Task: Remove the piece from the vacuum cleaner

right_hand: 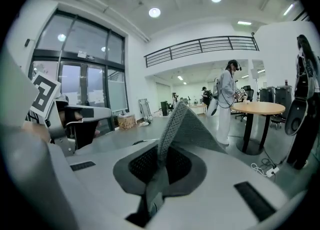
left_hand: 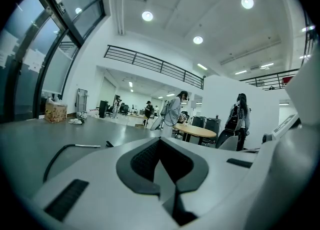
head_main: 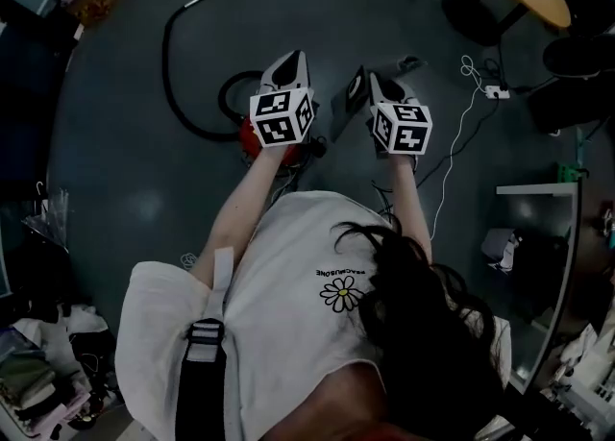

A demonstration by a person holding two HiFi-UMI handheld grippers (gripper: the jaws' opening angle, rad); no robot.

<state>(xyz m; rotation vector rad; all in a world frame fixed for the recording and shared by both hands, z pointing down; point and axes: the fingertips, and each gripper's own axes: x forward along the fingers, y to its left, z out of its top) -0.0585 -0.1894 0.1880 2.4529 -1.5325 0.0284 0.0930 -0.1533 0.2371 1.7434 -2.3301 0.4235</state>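
While the grey mesh piece (right_hand: 187, 124) stands pinched in the right claw (right_hand: 159, 174), we can see those jaws are narrow, clamped on its lower edge. The sheet rises up out of them, its long axis running forward along the way the claw points. In the head view it looks to us clear of the machine, held in the air, not touching anything else.

Now the key relation. The red vacuum cleaner (head_main: 248, 138) sits on the floor (head_main: 125, 160) below and to the left of the piece, almost directly under the left claw (left_hand: 165, 174). That one is the nearer of the two to the machine, and we see its jaws drawn together with nothing between them. The black hose (head_main: 171, 64) loops away to the left of the body.

So we judge the piece to be off already. Any next move would carry it rightward or toward us, away from the red body, with the left claw free to steady things.
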